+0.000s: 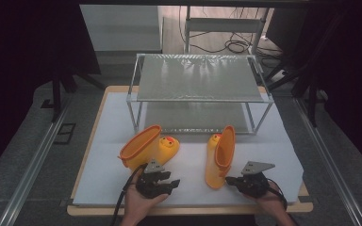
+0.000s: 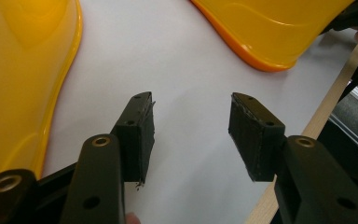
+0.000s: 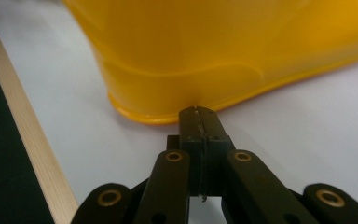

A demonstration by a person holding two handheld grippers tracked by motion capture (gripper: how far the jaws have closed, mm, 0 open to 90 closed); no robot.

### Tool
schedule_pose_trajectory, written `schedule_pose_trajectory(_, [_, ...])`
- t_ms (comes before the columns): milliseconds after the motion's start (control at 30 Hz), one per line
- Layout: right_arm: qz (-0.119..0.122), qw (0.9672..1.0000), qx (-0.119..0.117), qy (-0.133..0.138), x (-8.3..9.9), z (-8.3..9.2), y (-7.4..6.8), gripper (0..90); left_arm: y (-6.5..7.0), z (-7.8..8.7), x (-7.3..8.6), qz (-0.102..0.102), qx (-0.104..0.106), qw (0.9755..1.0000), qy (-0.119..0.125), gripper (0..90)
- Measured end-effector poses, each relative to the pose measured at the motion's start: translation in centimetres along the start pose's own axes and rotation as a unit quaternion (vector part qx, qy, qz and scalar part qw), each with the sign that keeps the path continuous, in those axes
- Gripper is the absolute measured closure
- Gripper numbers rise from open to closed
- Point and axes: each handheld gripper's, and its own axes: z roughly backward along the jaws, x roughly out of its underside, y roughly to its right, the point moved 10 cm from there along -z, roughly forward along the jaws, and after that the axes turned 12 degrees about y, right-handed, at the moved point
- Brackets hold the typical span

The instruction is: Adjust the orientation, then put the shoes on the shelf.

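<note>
Right gripper [image 1: 229, 180], jaws closed and empty, is nosing the right boot [image 1: 219, 155] lower centre; left gripper [image 1: 170, 181] is gaping beside the left boot [image 1: 147, 148]; boots look light, pliable, slick; best pinched at the cuff rim.

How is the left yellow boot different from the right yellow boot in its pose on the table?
The left boot lies on its side, its opening turned toward the table's left front; the right boot stands on its sole, shaft up. The left boot's toe points right, the right boot's toe away toward the shelf. Both are yellow with orange rims.
</note>
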Motion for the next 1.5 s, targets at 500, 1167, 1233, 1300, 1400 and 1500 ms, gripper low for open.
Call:
schedule_pose_trajectory(500, [0.021,0.9996,-0.018,0.011,-1.4,-2.3,-1.7,89.3,0.2,-0.2,0.4,0.0,0.004,0.9999,-0.01,50.8])
schedule_pose_trajectory(1167, [-0.061,0.9906,0.088,0.085,-0.4,4.4,5.9,59.0,0.5,-0.2,0.3,-0.003,0.017,0.9996,-0.024,48.8])
schedule_pose_trajectory(1233, [-0.065,0.9899,0.092,0.086,-0.3,4.7,6.3,57.2,0.7,-0.2,0.2,-0.008,0.021,0.9993,-0.029,48.0])
schedule_pose_trajectory(1300, [-0.068,0.9892,0.096,0.087,-0.2,4.9,6.6,56.4,0.7,-0.2,0.1,-0.008,0.021,0.9993,-0.029,47.6])
schedule_pose_trajectory(1400, [-0.073,0.9885,0.099,0.087,0.0,5.0,6.9,56.0,0.8,-0.2,0.3,-0.008,0.025,0.9989,-0.04,47.0])
schedule_pose_trajectory(1500, [-0.071,0.9887,0.102,0.084,0.1,5.0,6.9,55.5,1.0,-0.3,0.4,-0.002,0.034,0.998,-0.054,46.9])
